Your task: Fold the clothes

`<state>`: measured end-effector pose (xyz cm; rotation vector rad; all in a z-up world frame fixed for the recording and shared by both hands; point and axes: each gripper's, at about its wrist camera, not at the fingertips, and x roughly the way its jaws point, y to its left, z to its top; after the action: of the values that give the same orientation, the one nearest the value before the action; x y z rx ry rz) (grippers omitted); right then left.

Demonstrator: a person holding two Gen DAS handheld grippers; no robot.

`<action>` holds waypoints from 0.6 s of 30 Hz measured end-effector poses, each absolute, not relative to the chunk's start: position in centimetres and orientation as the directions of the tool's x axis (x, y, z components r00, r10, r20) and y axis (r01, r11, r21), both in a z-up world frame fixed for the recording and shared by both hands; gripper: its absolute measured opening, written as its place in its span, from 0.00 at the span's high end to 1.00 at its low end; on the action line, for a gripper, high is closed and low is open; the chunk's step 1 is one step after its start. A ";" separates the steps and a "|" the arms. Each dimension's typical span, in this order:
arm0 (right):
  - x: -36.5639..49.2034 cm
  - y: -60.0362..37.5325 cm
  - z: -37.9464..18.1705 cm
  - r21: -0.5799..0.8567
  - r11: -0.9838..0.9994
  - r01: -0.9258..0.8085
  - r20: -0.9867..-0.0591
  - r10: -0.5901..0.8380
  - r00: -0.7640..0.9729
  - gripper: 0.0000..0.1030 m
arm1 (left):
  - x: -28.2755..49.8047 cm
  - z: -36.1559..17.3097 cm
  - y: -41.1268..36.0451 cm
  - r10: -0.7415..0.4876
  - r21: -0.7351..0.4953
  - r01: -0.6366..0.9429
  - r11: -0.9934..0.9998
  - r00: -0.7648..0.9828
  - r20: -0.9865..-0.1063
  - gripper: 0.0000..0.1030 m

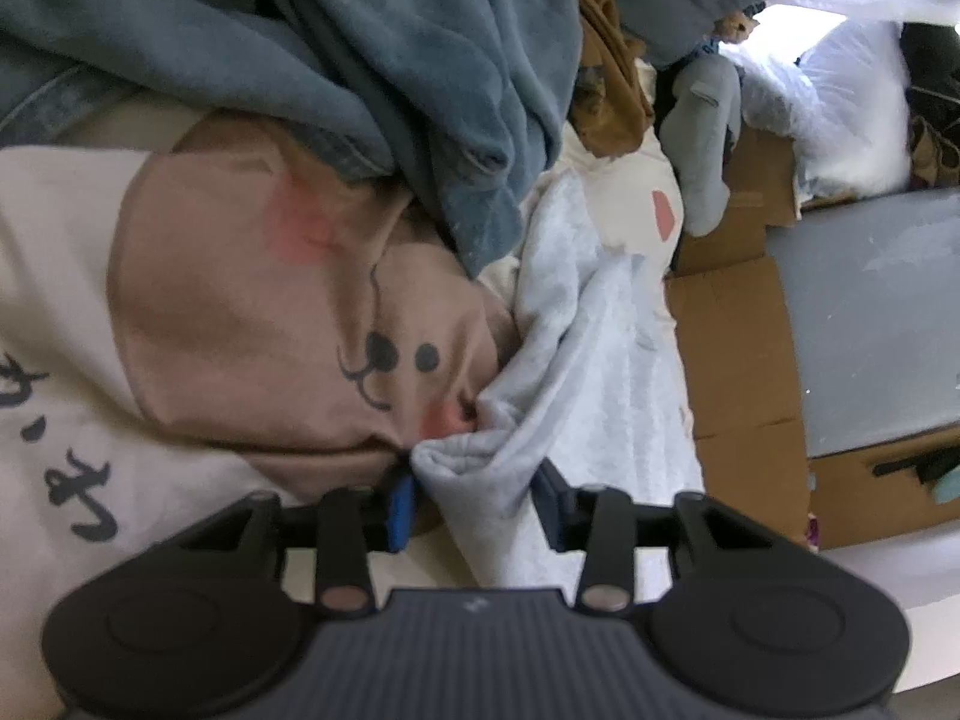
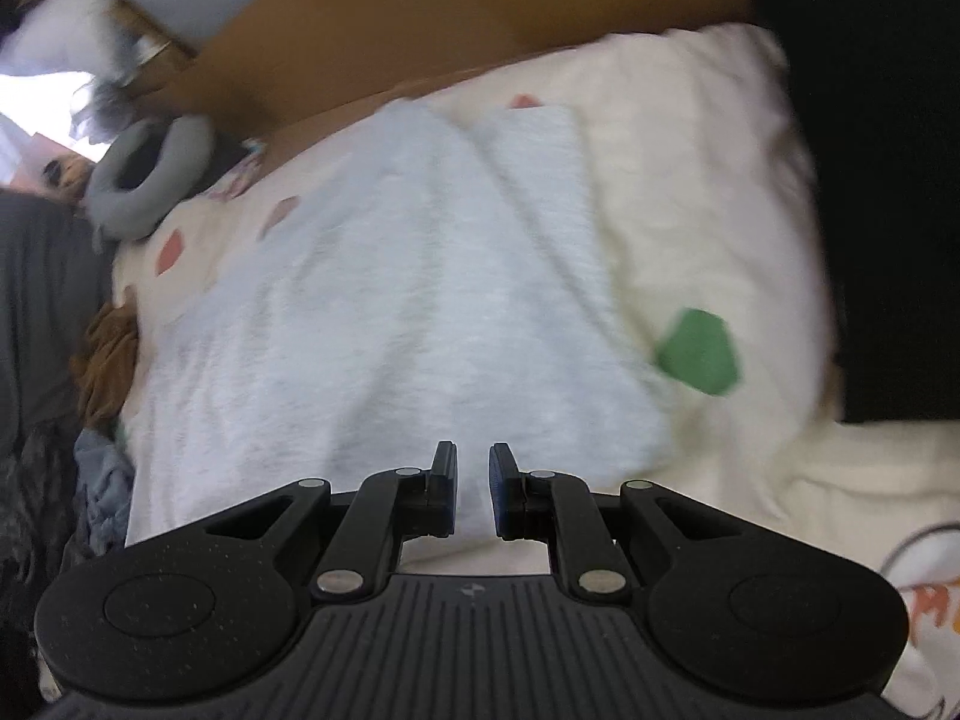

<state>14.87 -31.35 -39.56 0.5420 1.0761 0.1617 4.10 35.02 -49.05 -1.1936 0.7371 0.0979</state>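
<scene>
A light grey garment [image 1: 600,348] lies crumpled beside a cream shirt with a brown bear print [image 1: 240,300]. A bunched fold of the grey garment sits between the blue pads of my left gripper [image 1: 477,498], whose jaws stand apart around it. In the right wrist view the same grey garment [image 2: 390,300] is spread flat on a cream sheet [image 2: 690,192] with coloured patches. My right gripper [image 2: 473,474] hovers over its near edge. Its jaws are a narrow gap apart with nothing between them.
A heap of blue-grey clothes [image 1: 390,60] and a brown garment [image 1: 606,90] lie behind the bear shirt. Cardboard [image 1: 732,360] and grey floor [image 1: 870,312] are at the right. A grey ring cushion [image 2: 150,174] and cardboard [image 2: 450,18] border the sheet; a dark object [image 2: 888,180] stands at right.
</scene>
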 end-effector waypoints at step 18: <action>19.6 -16.1 -38.1 0.421 0.859 -0.292 -0.769 0.508 0.388 0.89 | 4.4 -43.2 34.6 -0.344 -0.848 -0.311 0.429 0.812 -0.472 0.88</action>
<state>19.60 -16.11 -38.06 0.2307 1.0569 0.5152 4.35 34.56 -43.16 -1.1507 0.6604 -0.0230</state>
